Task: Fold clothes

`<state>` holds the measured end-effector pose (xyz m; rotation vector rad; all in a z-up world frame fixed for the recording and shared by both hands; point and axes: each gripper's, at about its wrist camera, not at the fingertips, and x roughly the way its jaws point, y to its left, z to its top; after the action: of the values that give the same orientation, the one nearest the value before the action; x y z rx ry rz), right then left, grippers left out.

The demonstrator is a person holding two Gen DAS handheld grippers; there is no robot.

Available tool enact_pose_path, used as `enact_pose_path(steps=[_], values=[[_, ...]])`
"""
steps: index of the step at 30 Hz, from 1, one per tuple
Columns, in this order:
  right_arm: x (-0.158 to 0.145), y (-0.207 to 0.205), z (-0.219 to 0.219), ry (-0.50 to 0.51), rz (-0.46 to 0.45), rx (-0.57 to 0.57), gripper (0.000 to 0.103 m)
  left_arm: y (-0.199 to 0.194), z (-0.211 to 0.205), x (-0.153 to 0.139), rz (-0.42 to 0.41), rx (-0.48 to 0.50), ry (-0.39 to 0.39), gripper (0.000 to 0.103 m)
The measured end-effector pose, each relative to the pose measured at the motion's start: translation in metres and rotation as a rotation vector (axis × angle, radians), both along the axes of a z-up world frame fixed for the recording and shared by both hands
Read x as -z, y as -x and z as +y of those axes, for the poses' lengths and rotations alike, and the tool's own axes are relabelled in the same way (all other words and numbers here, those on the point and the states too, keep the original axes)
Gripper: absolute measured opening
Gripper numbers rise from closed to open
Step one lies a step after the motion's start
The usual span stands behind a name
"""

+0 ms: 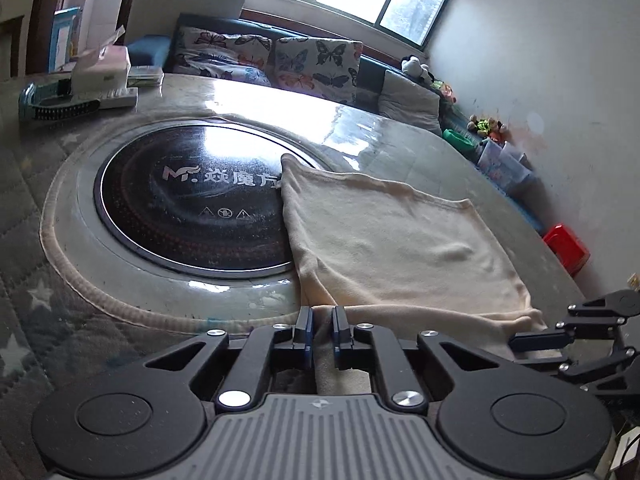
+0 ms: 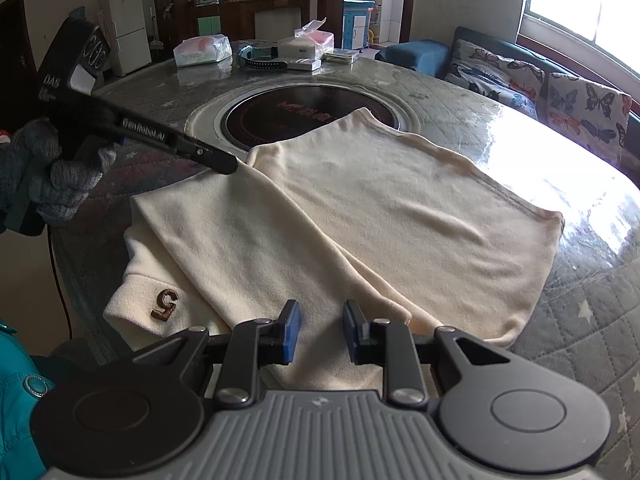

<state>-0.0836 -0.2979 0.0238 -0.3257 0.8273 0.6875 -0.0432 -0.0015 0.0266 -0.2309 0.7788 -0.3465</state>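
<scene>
Sofa flanks table; left tongs clamped on cream garment, right tongs apart.

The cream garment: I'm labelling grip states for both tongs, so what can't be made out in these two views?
- Right tongs, right wrist view: open above the cream garment; contact with cloth not visible.
- Left tongs, left wrist view: shut on a cloth fold; the gripper body hides the garment's near edge.
- Right wrist view: left tongs' tip buried in cloth.
- Garment's near hem: cut off by the right gripper body.

Round table — cream garment, tissue packs on it.
</scene>
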Motion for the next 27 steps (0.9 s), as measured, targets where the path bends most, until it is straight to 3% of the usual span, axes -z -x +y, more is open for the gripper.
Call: enact_pose_path(steps=[6,10,16,20,23,27], values=[[-0.009,-0.001,-0.006,-0.020,-0.024,0.018,0.023,0.010,-0.007,-0.019,-0.073,0.010,-0.085,0.013],[-0.009,-0.006,-0.008,-0.020,-0.031,0.040,0.023,0.012,-0.021,-0.028,-0.099,0.077,-0.085,0.013],[-0.002,-0.010,-0.012,-0.015,-0.012,0.055,0.023,0.027,-0.041,-0.030,-0.099,0.233,-0.125,0.013],[-0.003,-0.009,-0.013,0.006,-0.014,0.059,0.023,0.054,-0.048,-0.034,-0.143,0.370,-0.198,0.015],[0.000,-0.009,-0.014,0.007,-0.012,0.057,0.023,0.074,-0.048,-0.032,-0.155,0.451,-0.253,0.019],[-0.006,0.000,-0.013,0.013,-0.022,0.031,0.023,0.097,-0.050,-0.025,-0.182,0.545,-0.318,0.032]])
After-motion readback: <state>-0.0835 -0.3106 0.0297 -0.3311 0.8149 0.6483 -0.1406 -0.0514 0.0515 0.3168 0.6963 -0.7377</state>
